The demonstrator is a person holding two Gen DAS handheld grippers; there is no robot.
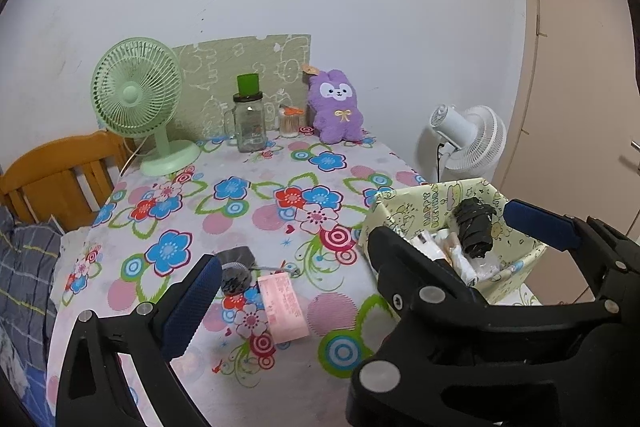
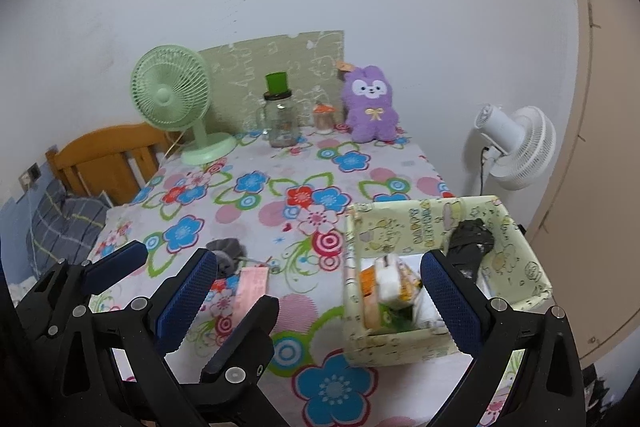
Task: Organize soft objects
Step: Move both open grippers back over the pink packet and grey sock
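We hold both hand-held grippers, left (image 1: pixel 360 247) and right (image 2: pixel 316 287), wide and empty. The purple plush rabbit (image 1: pixel 338 111) and small grey pouch (image 1: pixel 237 269) remain on the bench, outside the yellow paper box (image 2: pixel 400 223).

Only legible text: "HAPPY BIRTHDAY" printed on inner wall of yellow paper box (image 1: pixel 430 205); pink card's (image 1: pixel 283 309) print too small to read.

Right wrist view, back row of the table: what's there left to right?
Green fan → glass jar with green cup on top → small container with orange lid → purple plush bunny. White fan stands off the table, further right.
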